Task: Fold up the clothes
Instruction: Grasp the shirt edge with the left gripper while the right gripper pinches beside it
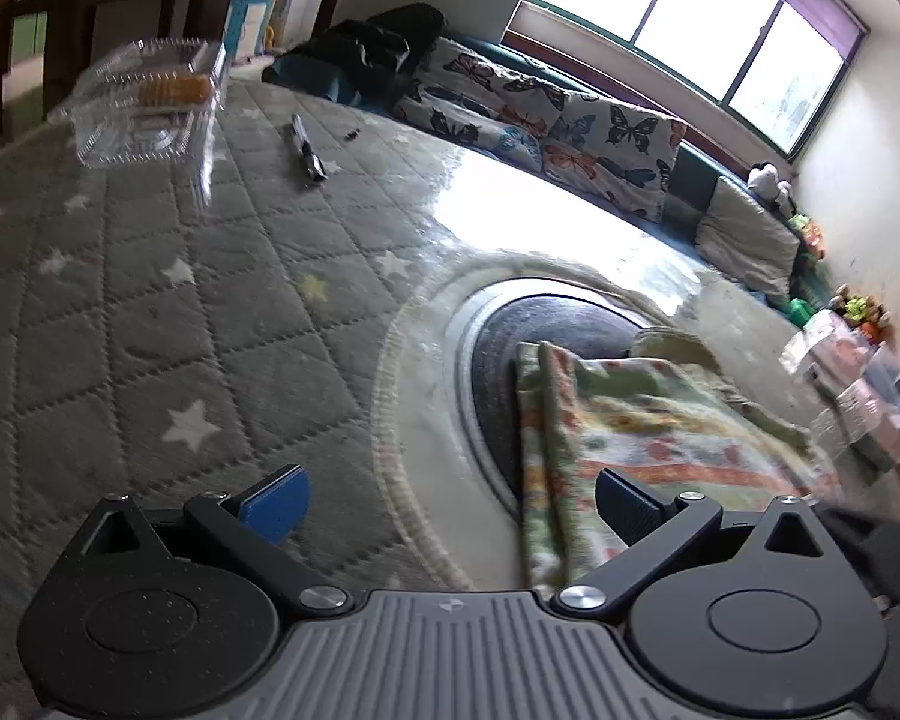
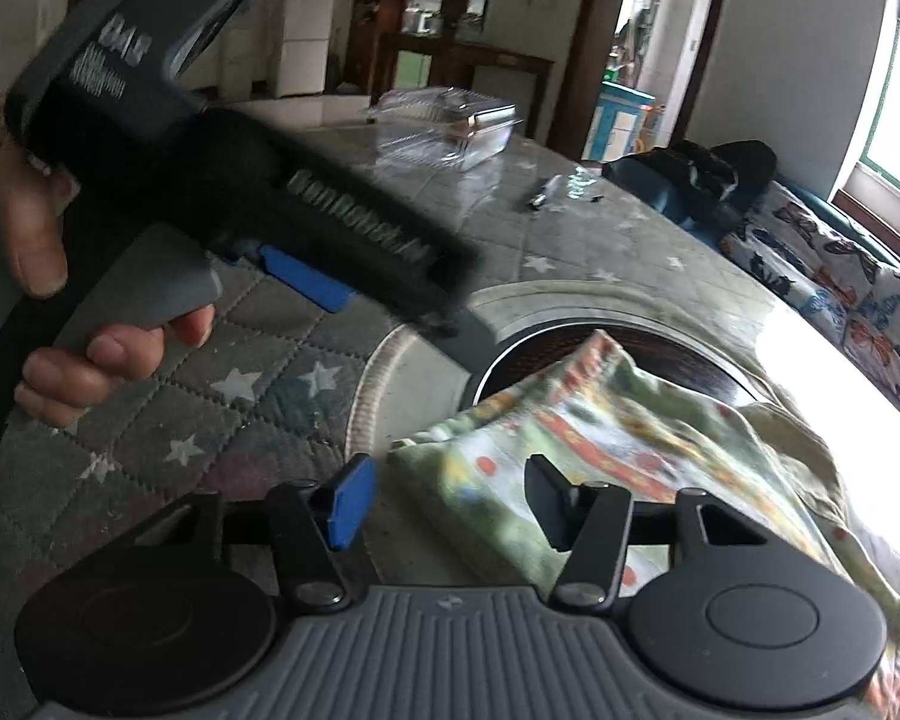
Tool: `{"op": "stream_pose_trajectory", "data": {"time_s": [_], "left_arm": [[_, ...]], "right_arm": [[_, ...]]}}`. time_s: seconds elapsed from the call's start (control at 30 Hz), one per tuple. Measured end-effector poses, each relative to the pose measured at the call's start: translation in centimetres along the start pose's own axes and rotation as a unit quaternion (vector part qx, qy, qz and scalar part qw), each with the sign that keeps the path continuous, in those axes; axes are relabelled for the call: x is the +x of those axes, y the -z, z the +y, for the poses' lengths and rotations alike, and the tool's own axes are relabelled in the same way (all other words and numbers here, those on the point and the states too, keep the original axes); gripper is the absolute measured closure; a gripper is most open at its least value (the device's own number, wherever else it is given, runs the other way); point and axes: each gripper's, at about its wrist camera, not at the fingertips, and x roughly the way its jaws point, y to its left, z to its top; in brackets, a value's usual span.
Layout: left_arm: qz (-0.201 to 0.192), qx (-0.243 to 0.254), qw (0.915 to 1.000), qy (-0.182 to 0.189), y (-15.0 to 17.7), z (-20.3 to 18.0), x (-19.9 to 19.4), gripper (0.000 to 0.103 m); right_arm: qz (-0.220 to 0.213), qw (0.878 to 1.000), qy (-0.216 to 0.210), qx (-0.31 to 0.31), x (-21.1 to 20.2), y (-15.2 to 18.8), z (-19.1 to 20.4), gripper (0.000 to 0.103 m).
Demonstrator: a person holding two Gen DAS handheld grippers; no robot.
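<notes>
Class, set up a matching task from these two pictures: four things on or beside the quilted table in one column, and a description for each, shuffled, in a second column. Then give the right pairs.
Things
1. clear plastic box
2. patterned cloth
3. butterfly cushion
4. left gripper

Descriptions
A. open, holding nothing
B. lies partly over the dark round plate
C. lies on the bench under the window
D. stands at the far edge of the table

Pairs: 1-D, 2-B, 3-C, 4-A
</notes>
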Motion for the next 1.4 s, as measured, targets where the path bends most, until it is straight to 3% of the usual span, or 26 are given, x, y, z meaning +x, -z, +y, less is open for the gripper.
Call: {"op": "stream_pose_trajectory", "data": {"time_s": [0.13,0.2,0.27,0.43,0.7,0.9,1.1,1.17,1.2,1.4], "left_arm": [[0.016,-0.030,0.9990,0.027,-0.4,0.0,0.4,0.000],[0.022,-0.042,0.9981,0.039,-0.6,-0.1,0.6,0.000],[0.028,-0.054,0.9969,0.050,-0.8,-0.3,0.8,0.000],[0.043,-0.084,0.9920,0.084,-1.1,-1.1,1.5,0.000],[0.068,-0.129,0.9805,0.132,-1.7,-2.3,3.3,0.004],[0.081,-0.154,0.9716,0.161,-1.6,-3.1,4.7,0.028],[0.090,-0.165,0.9671,0.171,-1.2,-3.3,5.7,0.067],[0.091,-0.161,0.9683,0.167,-1.1,-3.2,5.8,0.086],[0.091,-0.159,0.9692,0.165,-1.1,-3.1,5.9,0.088],[0.090,-0.145,0.9737,0.151,-1.0,-3.1,6.1,0.090]], "right_arm": [[0.003,1.000,0.004,-0.002,0.4,0.1,0.2,0.069],[-0.002,1.000,-0.001,0.016,0.2,0.1,-0.3,0.081],[-0.011,0.999,-0.009,0.044,-0.2,0.1,-1.1,0.086],[-0.036,0.993,-0.028,0.109,-1.7,0.0,-2.9,0.089],[-0.074,0.986,-0.029,0.148,-4.7,0.0,-4.7,0.091],[-0.085,0.983,-0.034,0.158,-5.8,0.6,-5.0,0.091],[-0.085,0.983,-0.043,0.160,-6.0,1.2,-4.9,0.091],[-0.083,0.981,-0.050,0.168,-6.0,1.4,-5.2,0.087],[-0.086,0.980,-0.048,0.174,-6.1,1.6,-5.4,0.082],[-0.087,0.974,-0.022,0.207,-7.0,3.3,-7.3,0.072]]}}
